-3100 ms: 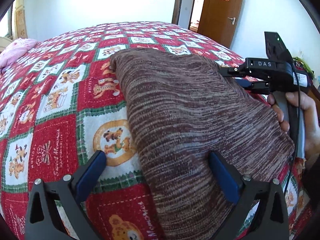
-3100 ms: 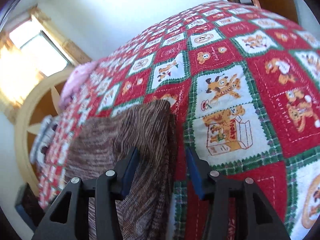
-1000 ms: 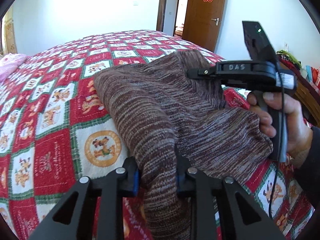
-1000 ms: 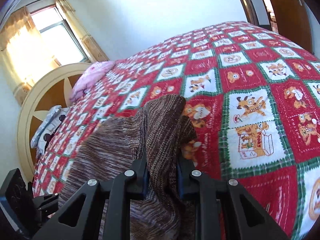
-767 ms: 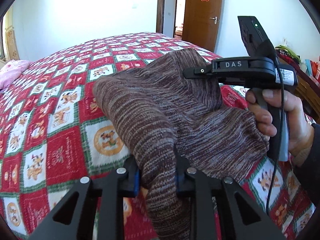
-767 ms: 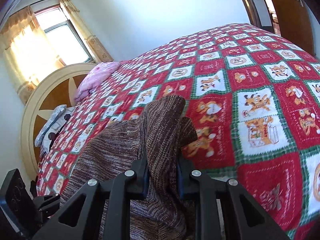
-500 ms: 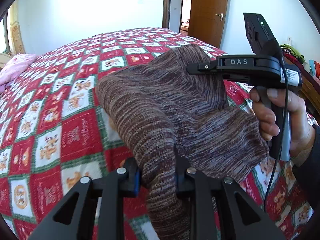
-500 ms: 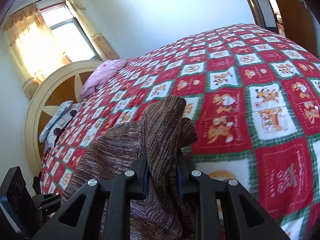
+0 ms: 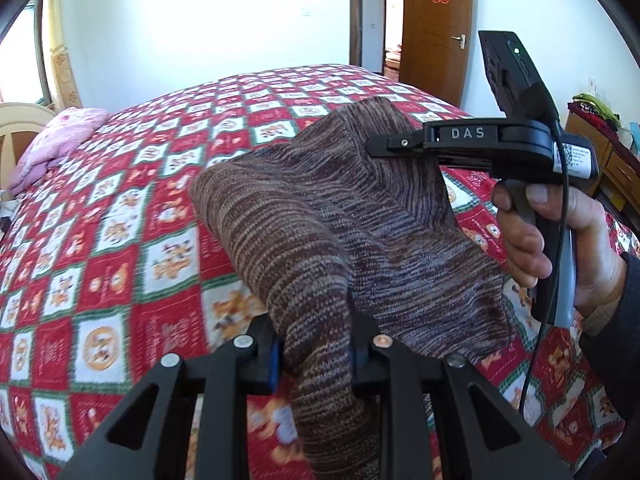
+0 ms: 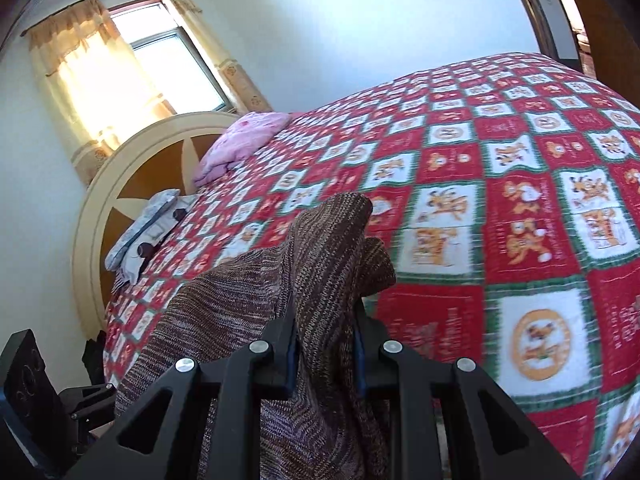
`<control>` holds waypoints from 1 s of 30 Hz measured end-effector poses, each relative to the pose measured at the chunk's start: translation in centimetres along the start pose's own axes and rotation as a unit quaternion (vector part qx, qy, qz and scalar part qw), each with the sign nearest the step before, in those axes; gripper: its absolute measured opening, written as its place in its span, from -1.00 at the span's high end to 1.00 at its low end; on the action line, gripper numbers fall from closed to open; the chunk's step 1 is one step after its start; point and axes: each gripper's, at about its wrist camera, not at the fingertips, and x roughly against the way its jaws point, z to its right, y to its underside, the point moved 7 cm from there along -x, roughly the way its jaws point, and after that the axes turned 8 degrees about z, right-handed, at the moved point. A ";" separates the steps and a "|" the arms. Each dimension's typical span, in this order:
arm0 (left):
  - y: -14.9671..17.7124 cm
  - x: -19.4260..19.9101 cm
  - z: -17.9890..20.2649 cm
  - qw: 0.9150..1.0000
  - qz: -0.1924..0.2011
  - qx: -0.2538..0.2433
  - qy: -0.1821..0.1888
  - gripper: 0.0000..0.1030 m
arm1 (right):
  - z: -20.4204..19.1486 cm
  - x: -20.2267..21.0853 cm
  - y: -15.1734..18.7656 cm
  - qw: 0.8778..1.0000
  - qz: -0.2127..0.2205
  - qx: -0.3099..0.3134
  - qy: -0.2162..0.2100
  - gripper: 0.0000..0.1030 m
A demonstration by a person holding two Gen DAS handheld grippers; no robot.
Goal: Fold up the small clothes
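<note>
Brown knit garment (image 9: 320,216) is held up off the bed (image 9: 120,208), slung between both grippers. Left gripper (image 9: 314,350) jaws clamped on a bunched fold at one end; right gripper (image 10: 326,344) jaws clamped on the other end, w/ a corner of knit poking up past the tips.

Left wrist view alone shows the right gripper from the side, w/ "DAS" on its body, the person's right hand (image 9: 552,240) on the grip, a cable down the handle, plus a wooden door (image 9: 436,28) w/ red paper cut and a cabinet at far right. Right wrist view alone shows the window (image 10: 176,72) w/ yellow curtains, round cream headboard (image 10: 104,208), patterned pillow & part of the left gripper at lower left.

Bed has a red/green/white cartoon-check quilt; pink blanket (image 9: 60,140) by the headboard; walls white.

Garment's lower end is cut off at frame bottom; garment type unclear; near quilt blurred
</note>
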 end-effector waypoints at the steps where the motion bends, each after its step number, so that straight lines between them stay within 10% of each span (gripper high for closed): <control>1: 0.1 0.3 -0.2 1.000 0.002 0.001 -0.003 0.52 | -0.6 -0.1 0.1 1.000 0.000 0.001 -0.004 0.58; 30: 5.1 9.3 -11.3 0.993 0.026 0.057 -0.097 0.52 | -16.3 -6.7 3.5 0.993 -0.044 0.040 -0.106 0.58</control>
